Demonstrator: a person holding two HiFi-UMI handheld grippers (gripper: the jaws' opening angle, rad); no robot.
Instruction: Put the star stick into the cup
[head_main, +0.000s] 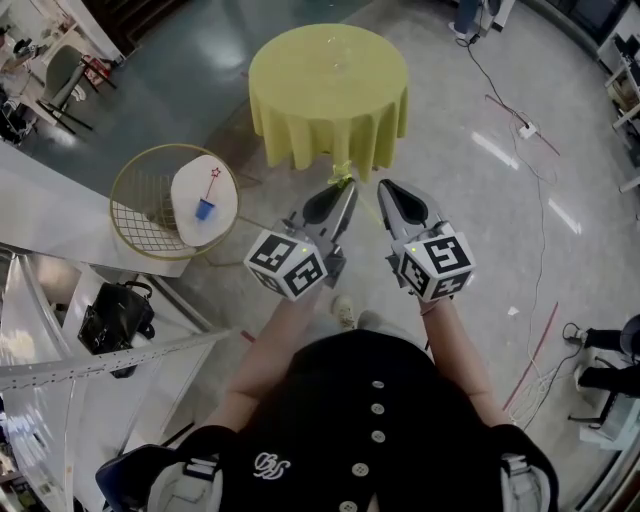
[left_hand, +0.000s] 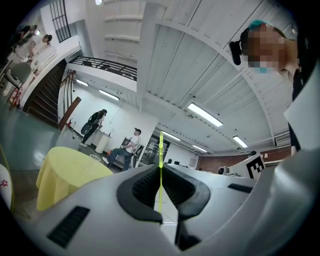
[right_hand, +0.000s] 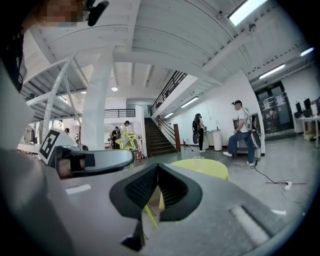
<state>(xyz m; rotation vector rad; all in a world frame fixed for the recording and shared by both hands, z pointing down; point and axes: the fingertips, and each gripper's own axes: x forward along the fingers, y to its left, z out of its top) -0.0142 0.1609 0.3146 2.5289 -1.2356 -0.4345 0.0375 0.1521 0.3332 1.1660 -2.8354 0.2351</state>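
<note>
Ahead on the yellow table, clear cup: straight beyond your left gripper, which pinches star stick upright; right gripper pressed together.

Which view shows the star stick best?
The right gripper view: the star stick shows its whole star outline. The left gripper view gives only a thin edge-on line; the head view, a tiny star against the yellow table.

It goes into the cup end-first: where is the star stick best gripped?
Grip the star stick on its thin shaft just below the star, jaws closing from both sides, as the left gripper does. The star is wide and flat; the lower end hangs free.
</note>
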